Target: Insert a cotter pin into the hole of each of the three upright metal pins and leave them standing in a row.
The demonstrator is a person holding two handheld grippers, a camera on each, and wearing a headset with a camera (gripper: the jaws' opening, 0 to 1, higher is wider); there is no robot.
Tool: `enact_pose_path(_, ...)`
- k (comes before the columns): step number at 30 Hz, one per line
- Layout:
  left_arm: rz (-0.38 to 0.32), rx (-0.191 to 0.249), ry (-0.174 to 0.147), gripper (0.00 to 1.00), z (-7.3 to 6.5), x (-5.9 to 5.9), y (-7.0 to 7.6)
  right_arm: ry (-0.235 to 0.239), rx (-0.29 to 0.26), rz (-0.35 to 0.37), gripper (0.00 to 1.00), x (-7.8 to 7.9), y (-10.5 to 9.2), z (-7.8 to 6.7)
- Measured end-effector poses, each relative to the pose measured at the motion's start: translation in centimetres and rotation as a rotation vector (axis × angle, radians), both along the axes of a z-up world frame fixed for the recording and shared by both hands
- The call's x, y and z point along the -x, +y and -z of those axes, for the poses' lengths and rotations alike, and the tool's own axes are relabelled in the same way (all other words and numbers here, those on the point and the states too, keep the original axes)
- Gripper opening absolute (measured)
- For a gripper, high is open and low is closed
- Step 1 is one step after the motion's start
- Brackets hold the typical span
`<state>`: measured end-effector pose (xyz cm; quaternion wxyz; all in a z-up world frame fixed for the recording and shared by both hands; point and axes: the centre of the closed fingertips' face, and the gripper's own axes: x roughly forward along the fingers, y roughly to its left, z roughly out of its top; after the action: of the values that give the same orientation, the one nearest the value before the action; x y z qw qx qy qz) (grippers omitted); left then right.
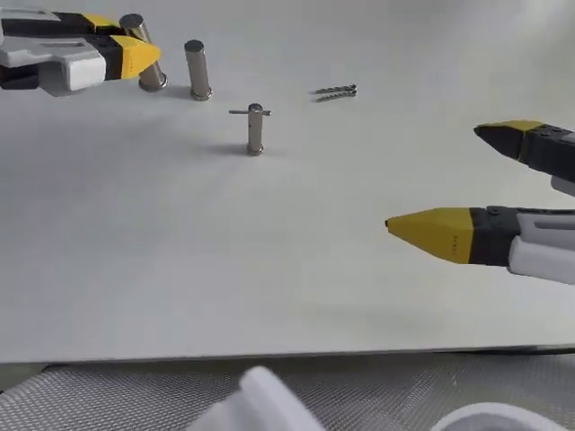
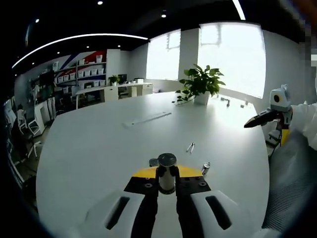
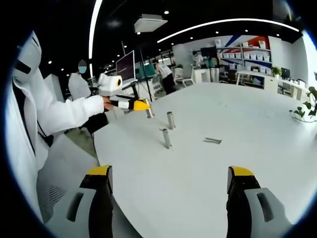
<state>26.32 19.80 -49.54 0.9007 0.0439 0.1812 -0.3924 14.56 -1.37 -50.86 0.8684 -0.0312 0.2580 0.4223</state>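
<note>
Three upright metal pins stand at the far left of the white table (image 1: 269, 269). My left gripper (image 1: 135, 40) is shut on the leftmost pin (image 1: 145, 56), which shows between its fingers in the left gripper view (image 2: 167, 173). The middle pin (image 1: 196, 70) stands free. The right pin (image 1: 256, 128) has a cotter pin (image 1: 250, 111) through its top. Two loose cotter pins (image 1: 335, 92) lie further right. My right gripper (image 1: 432, 179) hangs open and empty at the right, well away from the pins. In the right gripper view (image 3: 170, 173) the three pins (image 3: 167, 138) stand ahead.
The table's near edge (image 1: 269, 355) runs along the bottom, with grey mesh flooring (image 1: 135, 395) below it. A potted plant (image 2: 200, 84) stands at the far end of the table. A person in a white coat (image 3: 34, 119) is at the table's left side.
</note>
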Motion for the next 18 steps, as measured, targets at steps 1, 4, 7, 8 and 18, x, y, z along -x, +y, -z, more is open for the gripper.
enact_pose_path(1,0.022,0.005,-0.012,0.10,-0.5,0.4,-0.4,0.001,0.000,-0.001,0.94,0.0,0.0,0.0)
enact_pose_path(4,0.083,0.008,-0.036,0.10,-1.9,1.6,-1.5,0.004,-0.002,-0.002,0.94,0.1,0.0,0.0)
enact_pose_path(7,0.139,0.005,-0.063,0.10,-2.3,2.7,-2.5,0.006,-0.001,-0.003,0.93,0.2,-0.1,0.1)
enact_pose_path(8,0.158,0.005,-0.055,0.10,-2.2,3.2,-2.9,0.006,-0.003,-0.005,0.93,0.2,-0.1,0.1)
enact_pose_path(18,0.273,0.038,-0.027,0.10,-0.8,6.3,-6.3,0.027,0.000,0.005,0.92,0.4,-0.6,0.5)
